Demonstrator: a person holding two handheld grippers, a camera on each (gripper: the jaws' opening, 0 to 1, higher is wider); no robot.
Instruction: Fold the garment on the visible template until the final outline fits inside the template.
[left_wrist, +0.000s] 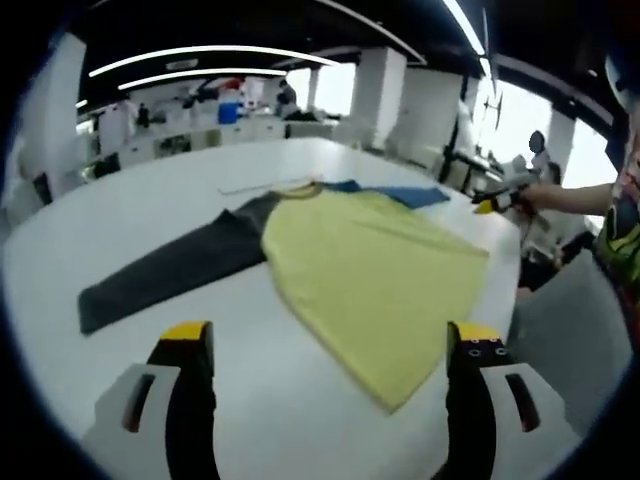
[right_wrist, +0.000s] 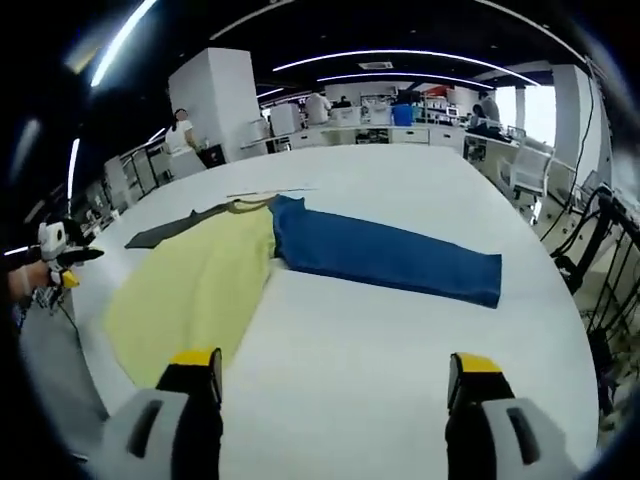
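Note:
A long-sleeved shirt lies spread flat on the white table (left_wrist: 150, 205). Its yellow body (left_wrist: 370, 270) has a dark grey sleeve (left_wrist: 170, 270) stretched one way and a blue sleeve (right_wrist: 390, 255) stretched the other. In the right gripper view the yellow body (right_wrist: 195, 285) lies to the left, with the grey sleeve (right_wrist: 165, 232) behind it. My left gripper (left_wrist: 335, 345) is open just short of the shirt's hem, holding nothing. My right gripper (right_wrist: 335, 370) is open over bare table, short of the blue sleeve. The right gripper (left_wrist: 497, 203) also shows at the far right of the left gripper view.
A thin pale line (right_wrist: 268, 193) runs on the table beyond the collar. Desks, white pillars and several people stand at the far end of the room. An office chair (right_wrist: 525, 170) stands by the table's right edge, and cables (right_wrist: 605, 235) hang beside it.

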